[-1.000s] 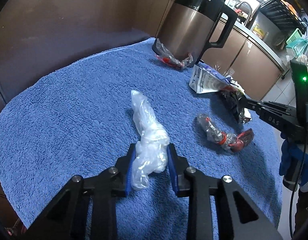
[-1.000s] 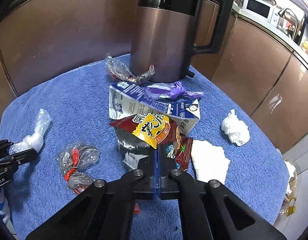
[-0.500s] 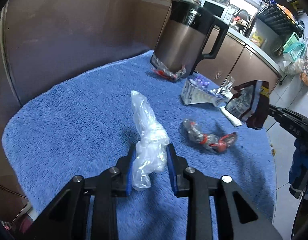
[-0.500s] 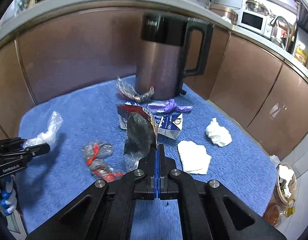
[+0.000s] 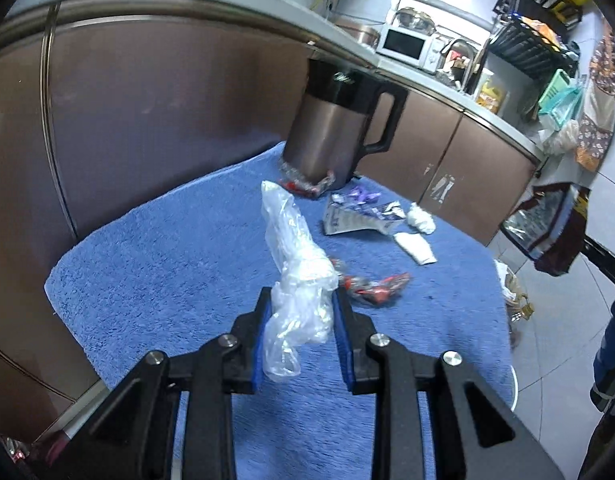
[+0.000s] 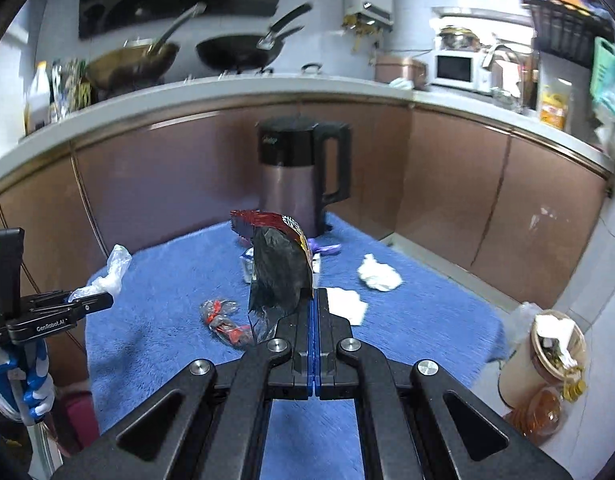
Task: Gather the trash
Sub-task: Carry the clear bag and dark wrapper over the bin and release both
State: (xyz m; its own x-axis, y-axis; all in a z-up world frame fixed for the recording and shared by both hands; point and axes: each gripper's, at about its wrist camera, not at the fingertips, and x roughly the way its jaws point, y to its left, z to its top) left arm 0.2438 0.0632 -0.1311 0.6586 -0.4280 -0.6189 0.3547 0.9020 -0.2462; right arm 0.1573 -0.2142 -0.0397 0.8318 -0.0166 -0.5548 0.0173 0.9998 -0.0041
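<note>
We see the kettle (image 6: 303, 176) standing at the towel's (image 6: 155, 344) far edge, a wrapper (image 5: 307, 184) at its foot and the carton (image 5: 359, 218) before it. Right of the carton lie a tissue (image 6: 377, 276) and a napkin (image 6: 347, 306); another wrapper (image 6: 223, 320) lies nearer, to the left

Two grippers, each holding one piece: one clear plastic bag (image 5: 297, 280) and one dark snack wrapper (image 6: 281, 270). One kettle (image 6: 297, 176), one flattened carton (image 5: 357, 216), two white tissues (image 6: 378, 276) (image 6: 345, 304), one purple wrapper (image 6: 327, 249), two clear red-printed wrappers (image 5: 373, 286) (image 5: 305, 184).
</note>
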